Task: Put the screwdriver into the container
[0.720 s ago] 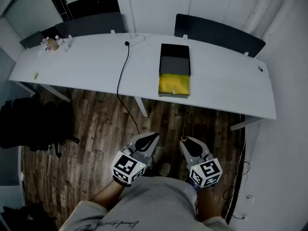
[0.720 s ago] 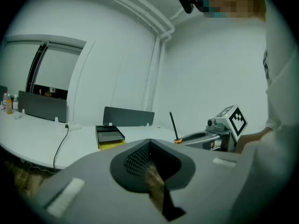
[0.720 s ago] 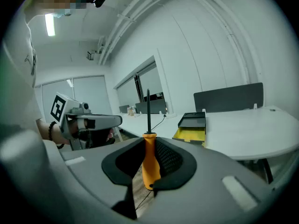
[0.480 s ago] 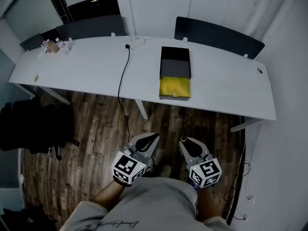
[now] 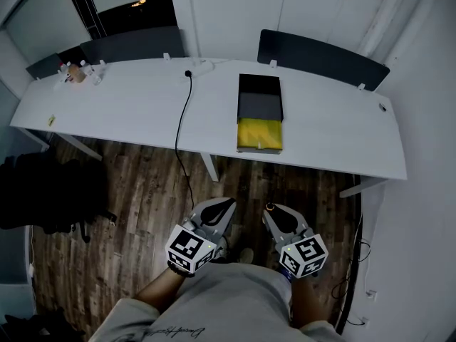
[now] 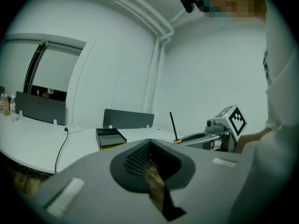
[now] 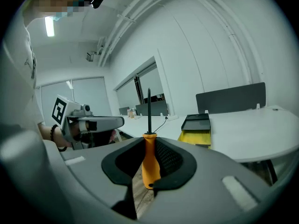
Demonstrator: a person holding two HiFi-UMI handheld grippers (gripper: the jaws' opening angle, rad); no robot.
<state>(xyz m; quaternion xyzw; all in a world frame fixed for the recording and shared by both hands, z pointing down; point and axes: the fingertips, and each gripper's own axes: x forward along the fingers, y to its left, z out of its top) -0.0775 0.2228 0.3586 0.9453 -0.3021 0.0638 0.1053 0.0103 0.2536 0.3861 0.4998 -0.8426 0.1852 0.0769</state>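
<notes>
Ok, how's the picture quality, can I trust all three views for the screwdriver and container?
Head view: dim, bluish, edges bowed; container clear, screwdriver just a small orange spot. Right gripper view: strong fisheye, dark corners, screwdriver sharp between the jaws. Left gripper view: same fisheye, near jaws soft, mosaic patch on top.

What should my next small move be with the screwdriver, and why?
Probably carry the right gripper forward toward the container: it grips the screwdriver by its orange handle, while the container sits on the table well ahead.
</notes>
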